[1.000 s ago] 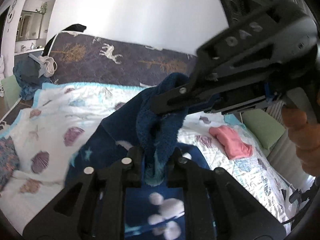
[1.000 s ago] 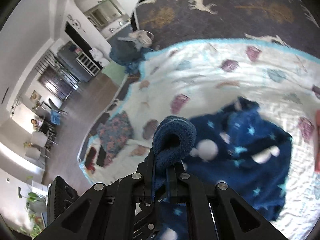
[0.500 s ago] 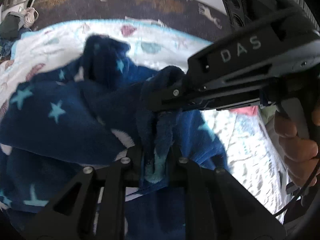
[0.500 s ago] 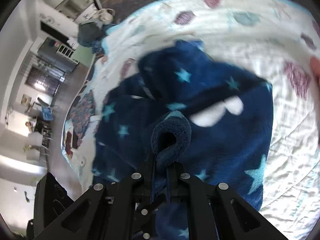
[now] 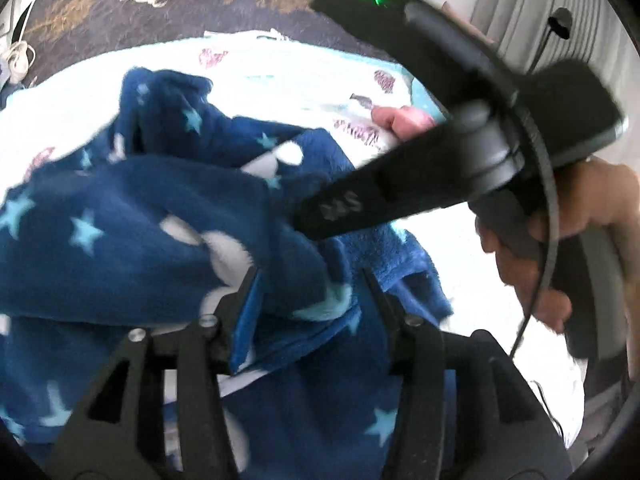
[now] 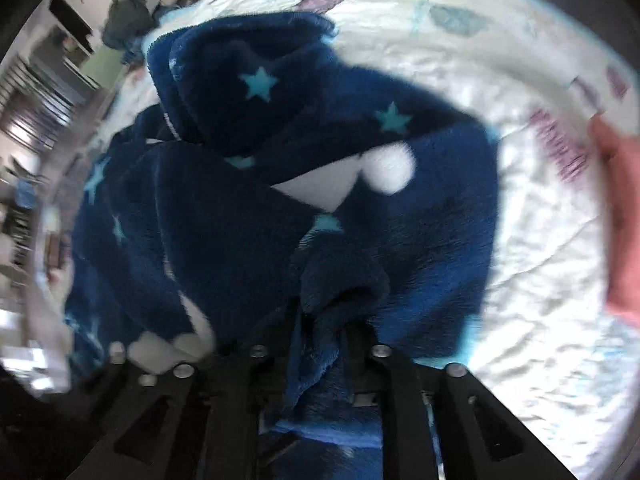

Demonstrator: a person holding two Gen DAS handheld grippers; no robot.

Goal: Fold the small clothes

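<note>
The blue top [image 5: 132, 216] lies on the bed [image 6: 532, 240], right under both tools; the left tool [image 5: 308, 292] and right tool [image 6: 332, 320] are being opened around its folded edge.

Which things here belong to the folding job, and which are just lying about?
In the job:
- blue star-print fleece garment
- left tongs, opening
- right tongs, opening

Lying about:
- pink garment
- shell-print quilt
- dark deer-print blanket
</note>
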